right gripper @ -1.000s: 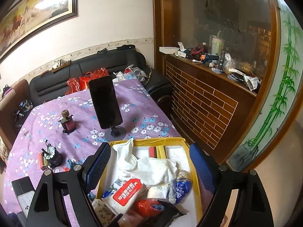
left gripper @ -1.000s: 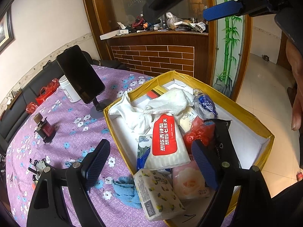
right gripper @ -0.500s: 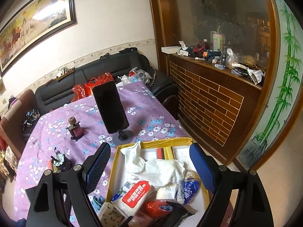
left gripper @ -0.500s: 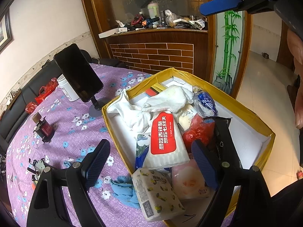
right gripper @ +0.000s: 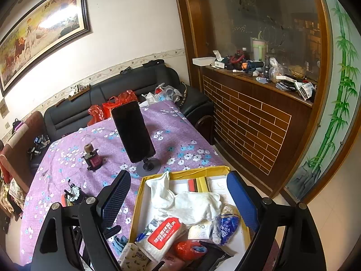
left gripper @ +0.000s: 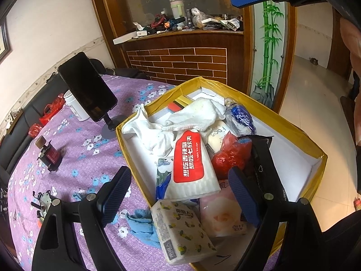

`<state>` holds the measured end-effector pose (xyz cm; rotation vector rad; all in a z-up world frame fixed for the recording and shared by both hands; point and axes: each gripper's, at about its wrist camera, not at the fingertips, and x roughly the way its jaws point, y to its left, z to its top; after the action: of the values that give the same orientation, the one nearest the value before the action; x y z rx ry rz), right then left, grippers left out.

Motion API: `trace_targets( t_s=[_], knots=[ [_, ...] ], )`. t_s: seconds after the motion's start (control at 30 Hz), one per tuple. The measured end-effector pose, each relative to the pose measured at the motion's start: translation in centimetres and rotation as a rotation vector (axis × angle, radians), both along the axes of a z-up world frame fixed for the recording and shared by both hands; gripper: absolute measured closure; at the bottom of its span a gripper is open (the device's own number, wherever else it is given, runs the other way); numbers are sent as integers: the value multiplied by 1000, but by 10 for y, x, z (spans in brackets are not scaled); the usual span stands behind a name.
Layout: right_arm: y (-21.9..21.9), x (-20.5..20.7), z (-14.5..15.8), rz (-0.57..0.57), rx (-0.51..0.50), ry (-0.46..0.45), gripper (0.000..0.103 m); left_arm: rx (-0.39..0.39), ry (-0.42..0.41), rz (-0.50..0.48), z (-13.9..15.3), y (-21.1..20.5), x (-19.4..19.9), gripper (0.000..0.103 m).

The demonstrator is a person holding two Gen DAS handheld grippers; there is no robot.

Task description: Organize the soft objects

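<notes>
Nothing on the counter (left gripper: 94, 158) has moved; only the right view tilted upward a little. Both tongs, left (left gripper: 180, 194) and right (right gripper: 180, 201), stand wide open and hold nothing. One yellow box (left gripper: 300, 135) holds three tissue packs, one white cloth (left gripper: 194, 117) and one red bag (left gripper: 230, 155). One blue cloth (left gripper: 142, 223) lies beside it.

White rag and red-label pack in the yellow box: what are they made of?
White rag: looks like soft woven or terry cloth, matte, crumpled into loose folds with faint stains. Red-label pack: likely tissues in thin glossy plastic film; it shows shine and ridges under the wrap. Yellow box: seemingly cardboard with shiny yellow tape on its rim.
</notes>
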<state>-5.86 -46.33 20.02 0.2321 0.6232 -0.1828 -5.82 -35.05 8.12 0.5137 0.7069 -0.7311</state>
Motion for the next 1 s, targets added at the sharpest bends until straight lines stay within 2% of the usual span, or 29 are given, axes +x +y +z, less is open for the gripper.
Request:
trace_targets(
  t_s=[0.53, 0.77, 1.0],
  knots=[
    [-4, -3, 0, -9, -2, 0, 12, -23, 26, 2, 2, 1, 1, 16],
    [-7, -6, -5, -35, 15, 12, 12, -33, 14, 75, 8, 16, 9, 16],
    [14, 2, -19, -3, 13, 65, 12, -56, 15, 170, 12, 48, 20, 16]
  ],
)
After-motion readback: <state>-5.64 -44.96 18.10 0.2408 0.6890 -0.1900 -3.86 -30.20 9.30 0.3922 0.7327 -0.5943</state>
